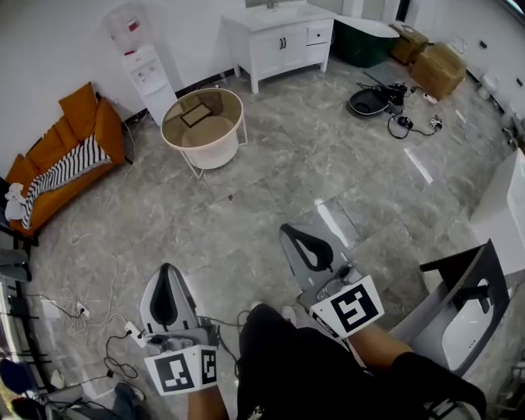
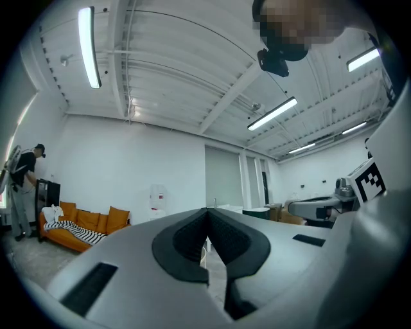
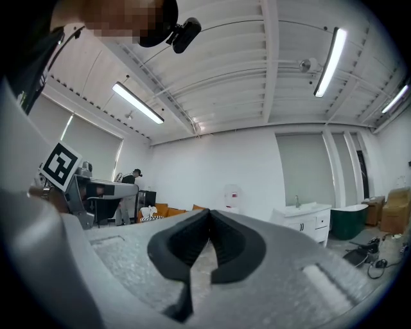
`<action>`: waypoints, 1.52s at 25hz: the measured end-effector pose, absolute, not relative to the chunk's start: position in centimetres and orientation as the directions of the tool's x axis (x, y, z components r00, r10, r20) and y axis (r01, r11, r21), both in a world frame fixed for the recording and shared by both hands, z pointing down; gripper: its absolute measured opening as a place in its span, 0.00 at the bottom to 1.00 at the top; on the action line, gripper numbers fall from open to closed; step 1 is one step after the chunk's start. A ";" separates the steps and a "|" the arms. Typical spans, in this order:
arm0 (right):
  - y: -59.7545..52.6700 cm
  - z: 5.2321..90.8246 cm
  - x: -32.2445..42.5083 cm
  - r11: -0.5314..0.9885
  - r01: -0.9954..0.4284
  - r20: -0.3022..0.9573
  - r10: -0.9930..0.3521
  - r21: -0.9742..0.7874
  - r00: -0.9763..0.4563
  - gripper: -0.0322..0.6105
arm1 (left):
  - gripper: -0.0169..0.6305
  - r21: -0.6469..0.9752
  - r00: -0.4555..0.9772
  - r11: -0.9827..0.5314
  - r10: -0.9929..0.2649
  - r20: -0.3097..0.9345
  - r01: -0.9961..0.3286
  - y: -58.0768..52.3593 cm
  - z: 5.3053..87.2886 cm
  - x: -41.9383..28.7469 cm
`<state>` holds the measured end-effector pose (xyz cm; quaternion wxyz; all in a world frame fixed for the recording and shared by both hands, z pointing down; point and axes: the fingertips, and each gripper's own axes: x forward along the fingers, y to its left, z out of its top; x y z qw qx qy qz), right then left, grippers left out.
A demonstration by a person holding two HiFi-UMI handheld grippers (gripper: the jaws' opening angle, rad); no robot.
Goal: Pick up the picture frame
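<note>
The left tool (image 1: 168, 275) and right tool (image 1: 294, 234) are hovering above the floor (image 1: 271, 180), both closed and empty. The picture frame (image 1: 196, 115) is lying on the round counter (image 1: 220, 102) — well apart from them.

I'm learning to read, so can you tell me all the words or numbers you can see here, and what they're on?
No words or numbers here can be read.
The red label on the water dispenser is too small to read.
The marker cubes on the left gripper and right gripper show only black-and-white square patterns, no letters.
</note>
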<state>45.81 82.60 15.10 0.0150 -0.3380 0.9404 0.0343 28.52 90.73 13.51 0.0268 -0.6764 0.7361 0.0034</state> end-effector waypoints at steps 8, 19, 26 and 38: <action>79.1 16.2 43.9 0.789 -0.611 -0.025 -0.611 0.066 -0.791 0.04 | 0.05 -0.031 -0.093 0.095 -0.994 -0.061 -0.995 86.5 14.1 27.0; 70.3 13.8 38.3 0.790 -0.597 -0.075 -0.593 0.137 -0.802 0.04 | 0.05 -0.053 -0.123 0.128 -0.988 -0.090 -0.990 78.6 12.8 21.4; 65.3 14.0 34.8 0.787 -0.607 -0.073 -0.603 0.107 -0.794 0.04 | 0.05 -0.073 -0.127 0.133 -0.988 -0.086 -0.988 73.7 12.7 17.7; 58.2 13.0 29.3 0.763 -0.639 -0.102 -0.631 0.100 -0.769 0.04 | 0.05 -0.060 -0.085 0.092 -0.991 -0.101 -0.994 65.8 12.4 11.7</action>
